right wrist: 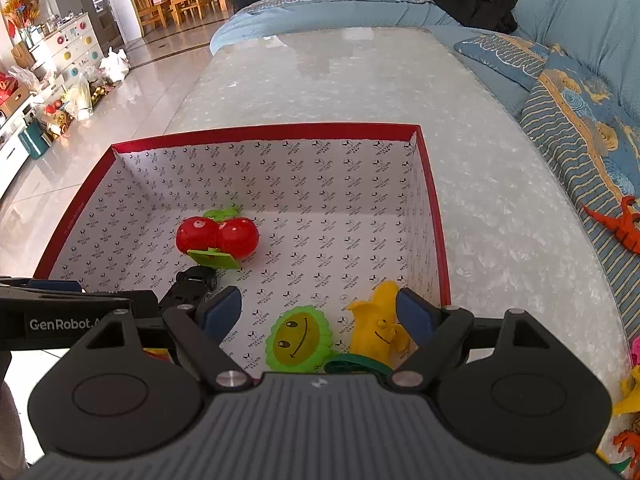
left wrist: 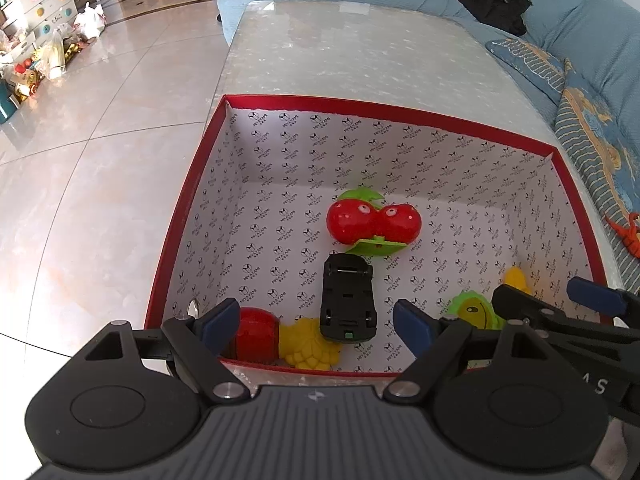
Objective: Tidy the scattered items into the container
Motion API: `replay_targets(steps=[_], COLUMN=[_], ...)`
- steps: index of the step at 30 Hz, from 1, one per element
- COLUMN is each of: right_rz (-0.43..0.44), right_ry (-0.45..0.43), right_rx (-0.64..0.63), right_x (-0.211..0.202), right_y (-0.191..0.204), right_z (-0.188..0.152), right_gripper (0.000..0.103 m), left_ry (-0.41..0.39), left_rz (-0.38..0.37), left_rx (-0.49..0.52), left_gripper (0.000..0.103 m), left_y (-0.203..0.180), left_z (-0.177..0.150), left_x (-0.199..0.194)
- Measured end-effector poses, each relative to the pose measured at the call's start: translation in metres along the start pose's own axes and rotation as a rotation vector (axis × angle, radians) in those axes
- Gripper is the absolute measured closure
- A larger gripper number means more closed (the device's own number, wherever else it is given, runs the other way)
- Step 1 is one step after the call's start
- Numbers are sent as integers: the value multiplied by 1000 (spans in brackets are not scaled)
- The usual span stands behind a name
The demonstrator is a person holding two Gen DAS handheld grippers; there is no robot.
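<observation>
A red box with a white patterned lining (left wrist: 384,110) (right wrist: 280,132) stands on the glass table. In it lie a red cherry toy (left wrist: 372,220) (right wrist: 218,236), an upturned black toy car (left wrist: 347,298) (right wrist: 194,280), a red and yellow corn toy (left wrist: 308,344), a green sunflower toy (left wrist: 474,312) (right wrist: 298,340) and a yellow banana toy (right wrist: 380,326). My left gripper (left wrist: 316,322) is open and empty above the box's near edge. My right gripper (right wrist: 318,312) is open and empty above the sunflower and banana toys.
An orange dinosaur toy (right wrist: 618,226) (left wrist: 628,236) lies on the striped cushion to the right. More small toys (right wrist: 628,400) show at the right edge. A blue sofa (right wrist: 580,8) wraps the table's far and right sides. Tiled floor lies to the left.
</observation>
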State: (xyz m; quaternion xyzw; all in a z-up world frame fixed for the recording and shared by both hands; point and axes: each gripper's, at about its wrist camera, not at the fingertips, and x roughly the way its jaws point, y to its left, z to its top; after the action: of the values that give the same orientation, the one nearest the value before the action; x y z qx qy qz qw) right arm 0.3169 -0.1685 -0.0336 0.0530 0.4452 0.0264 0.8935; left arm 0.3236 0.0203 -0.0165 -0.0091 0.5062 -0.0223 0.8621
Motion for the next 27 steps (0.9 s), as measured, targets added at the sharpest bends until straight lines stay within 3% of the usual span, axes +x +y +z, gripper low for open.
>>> replay_targets(steps=[15, 27], right_rz=[-14, -10], right_ry=[7, 7], right_rx=[-28, -27], right_x=[6, 6], right_y=[1, 0], right_z=[-1, -3], right_gripper=[21, 21], left_ry=[34, 37], left_rz=[57, 61], left_rx=[41, 46], left_gripper=[16, 16], left_y=[-6, -7], left_z=[1, 2], left_x=[6, 7])
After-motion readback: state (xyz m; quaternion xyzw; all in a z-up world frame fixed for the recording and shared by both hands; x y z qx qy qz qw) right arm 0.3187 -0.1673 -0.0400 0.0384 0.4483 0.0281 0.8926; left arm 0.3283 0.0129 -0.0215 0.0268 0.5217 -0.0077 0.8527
